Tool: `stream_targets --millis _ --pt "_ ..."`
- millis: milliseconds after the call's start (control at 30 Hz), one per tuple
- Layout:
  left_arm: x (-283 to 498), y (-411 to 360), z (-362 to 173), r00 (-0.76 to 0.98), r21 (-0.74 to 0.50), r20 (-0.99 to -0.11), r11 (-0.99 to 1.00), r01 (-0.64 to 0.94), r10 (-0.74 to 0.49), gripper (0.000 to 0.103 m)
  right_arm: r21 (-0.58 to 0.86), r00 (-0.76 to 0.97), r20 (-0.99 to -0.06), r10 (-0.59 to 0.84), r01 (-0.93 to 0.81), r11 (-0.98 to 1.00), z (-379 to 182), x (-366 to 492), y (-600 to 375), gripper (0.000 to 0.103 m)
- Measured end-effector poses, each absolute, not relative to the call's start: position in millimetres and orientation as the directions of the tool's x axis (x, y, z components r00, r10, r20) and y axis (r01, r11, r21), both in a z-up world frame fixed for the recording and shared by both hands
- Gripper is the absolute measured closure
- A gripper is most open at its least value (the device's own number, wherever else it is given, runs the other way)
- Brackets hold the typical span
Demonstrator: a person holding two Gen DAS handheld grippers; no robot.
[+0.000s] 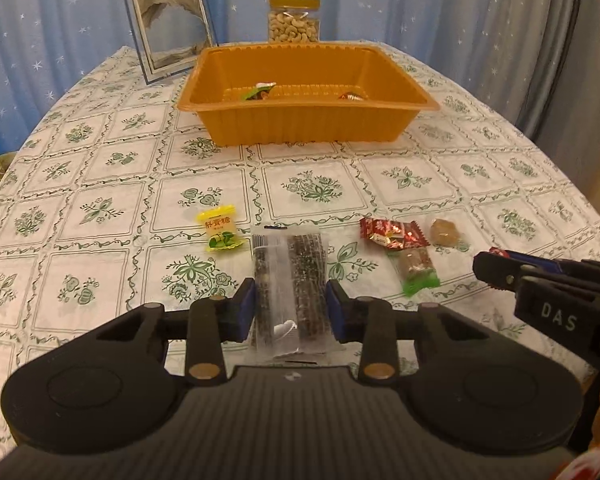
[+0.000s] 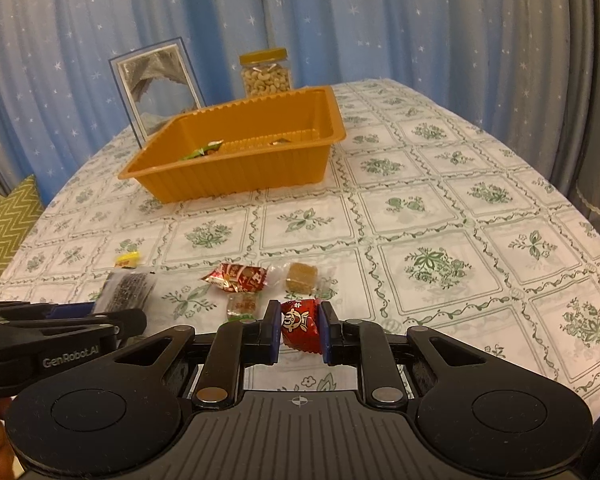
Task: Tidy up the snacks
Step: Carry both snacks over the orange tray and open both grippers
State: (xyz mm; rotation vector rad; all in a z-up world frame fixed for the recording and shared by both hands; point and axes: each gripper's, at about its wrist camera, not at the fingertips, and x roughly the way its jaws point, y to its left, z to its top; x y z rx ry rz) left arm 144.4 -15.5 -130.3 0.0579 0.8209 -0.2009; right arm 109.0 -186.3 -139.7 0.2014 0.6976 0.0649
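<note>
My left gripper [image 1: 290, 300] is shut on a long clear packet of dark seaweed strips [image 1: 288, 264], both blue pads against its sides, low over the tablecloth. In the right wrist view my right gripper [image 2: 300, 312] is shut on a red wrapped candy [image 2: 300, 330]. The orange tray [image 1: 300, 120] stands further back and holds a green-wrapped candy [image 1: 258, 91] and a brown one [image 1: 350, 96]. Loose on the cloth lie a yellow candy [image 1: 220, 232], a red wrapper [image 1: 392, 234], a brown cube in clear wrap [image 1: 444, 232] and a green-ended sweet [image 1: 416, 270].
A jar of cashews [image 1: 294, 20] and a framed picture [image 1: 168, 28] stand behind the tray, in front of a blue starred curtain. The right gripper's fingers [image 1: 500, 272] reach in from the right. A zigzag cushion [image 2: 4, 224] lies beyond the table's left edge.
</note>
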Motion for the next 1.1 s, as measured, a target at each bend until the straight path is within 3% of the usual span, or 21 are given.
stream_targets --millis 567,1100 --pt "125 -24 -89 0.710 -0.036 -0.682 0.977 0.210 -0.177 0.070 0.220 0.821 -0.554 0.139 -0.016 0.975 -99 98 -198 0.084" --pt "153 -33 -64 0.739 -0.060 -0.638 0.970 0.235 -0.219 0.070 0.224 0.849 -0.506 0.155 -0.045 0.974 -67 139 -219 0.083"
